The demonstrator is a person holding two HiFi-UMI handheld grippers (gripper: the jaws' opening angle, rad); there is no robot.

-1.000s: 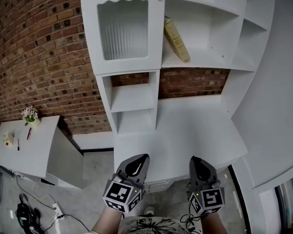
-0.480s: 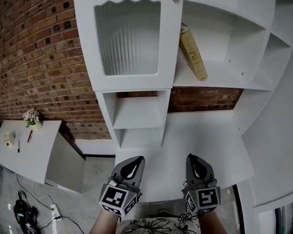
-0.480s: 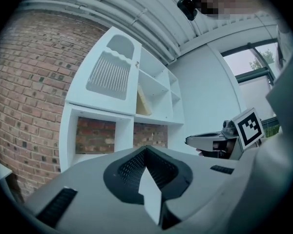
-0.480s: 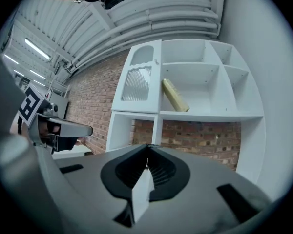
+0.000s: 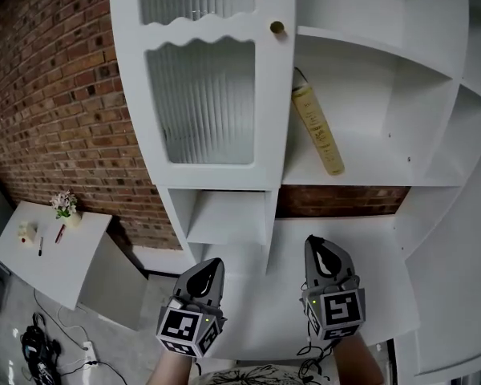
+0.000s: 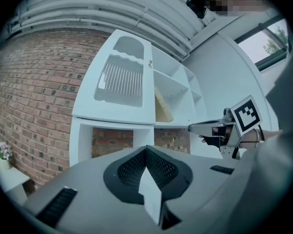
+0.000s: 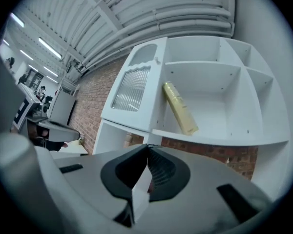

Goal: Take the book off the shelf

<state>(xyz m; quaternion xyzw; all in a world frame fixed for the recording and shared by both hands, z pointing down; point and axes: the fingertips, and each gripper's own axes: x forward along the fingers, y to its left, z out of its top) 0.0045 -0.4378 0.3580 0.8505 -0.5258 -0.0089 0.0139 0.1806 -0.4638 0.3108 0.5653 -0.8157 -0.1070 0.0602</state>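
Book [image 5: 318, 131] leaning tilted on shelf [image 5: 369, 164], untouched; left gripper [image 5: 208, 268] and right gripper [image 5: 321, 248] well below, both jaws together, nothing held

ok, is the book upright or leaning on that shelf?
Leaning. The book tilts, top against the compartment's left wall, foot farther right on the shelf.

Shelf [image 5: 361, 163]: smooth white painted finish. Cabinet door [image 5: 200, 103]: ribbed frosted glass, brass-coloured knob [image 5: 277, 28]. Wall [image 5: 56, 95]: rough red brick. Book [image 5: 317, 131]: matt yellow cover.
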